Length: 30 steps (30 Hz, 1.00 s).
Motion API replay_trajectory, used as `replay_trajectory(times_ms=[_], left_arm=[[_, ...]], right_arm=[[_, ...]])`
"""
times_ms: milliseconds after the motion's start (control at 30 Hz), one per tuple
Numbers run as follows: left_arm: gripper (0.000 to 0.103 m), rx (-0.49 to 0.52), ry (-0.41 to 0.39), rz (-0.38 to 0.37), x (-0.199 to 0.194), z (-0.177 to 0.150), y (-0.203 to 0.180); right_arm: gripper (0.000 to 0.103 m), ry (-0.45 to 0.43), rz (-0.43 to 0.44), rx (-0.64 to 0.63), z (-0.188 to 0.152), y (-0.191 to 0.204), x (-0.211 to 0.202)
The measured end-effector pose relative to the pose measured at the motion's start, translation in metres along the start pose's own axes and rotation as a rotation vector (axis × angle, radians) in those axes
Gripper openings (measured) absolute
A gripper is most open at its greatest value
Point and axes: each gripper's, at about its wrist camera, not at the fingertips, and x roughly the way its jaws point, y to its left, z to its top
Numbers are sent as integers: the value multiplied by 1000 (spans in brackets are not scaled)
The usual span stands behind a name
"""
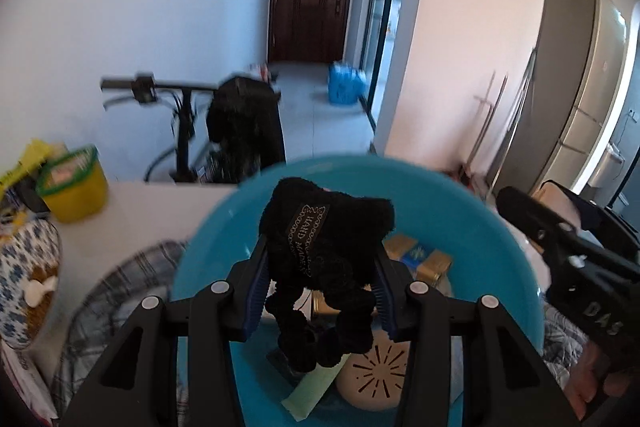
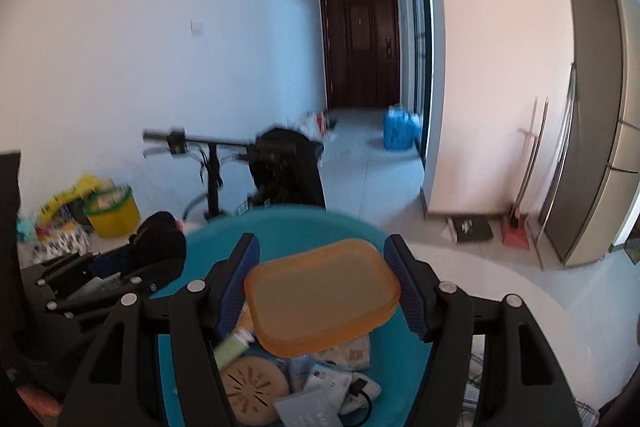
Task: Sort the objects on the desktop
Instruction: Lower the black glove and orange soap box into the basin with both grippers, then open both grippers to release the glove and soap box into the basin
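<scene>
While my left gripper (image 1: 320, 291) hangs over the round blue plastic basin (image 1: 460, 211), I see its jaws clamped on a fuzzy black knitted item with a woven label (image 1: 320, 239). My right gripper (image 2: 326, 287) has its jaws closed on a flat translucent orange plastic lid (image 2: 320, 299), above the same basin. Inside it lie a beige round vented disc (image 2: 254, 387), small packets and a cable. Both views are blurred; the basin sits on a white surface (image 1: 140, 211).

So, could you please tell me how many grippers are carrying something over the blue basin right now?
2. The left gripper holds a black knitted item; the right gripper holds an orange soap box. Both are above the blue basin.
</scene>
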Motion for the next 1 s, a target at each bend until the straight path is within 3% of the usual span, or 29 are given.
replay_trajectory(times_ms=[267, 700, 833, 900, 1000], left_arm=[[47, -6, 97, 15, 41, -12, 6], [48, -16, 129, 17, 45, -13, 9], [52, -14, 150, 17, 50, -14, 10], [66, -19, 152, 20, 51, -15, 10], [75, -28, 142, 30, 50, -15, 12]], right_arm=[[63, 131, -10, 4, -21, -10, 46], [64, 180, 30, 19, -26, -11, 53], [64, 175, 33, 22, -24, -13, 52], [64, 176, 34, 24, -24, -14, 52], [64, 179, 31, 29, -23, -16, 53]])
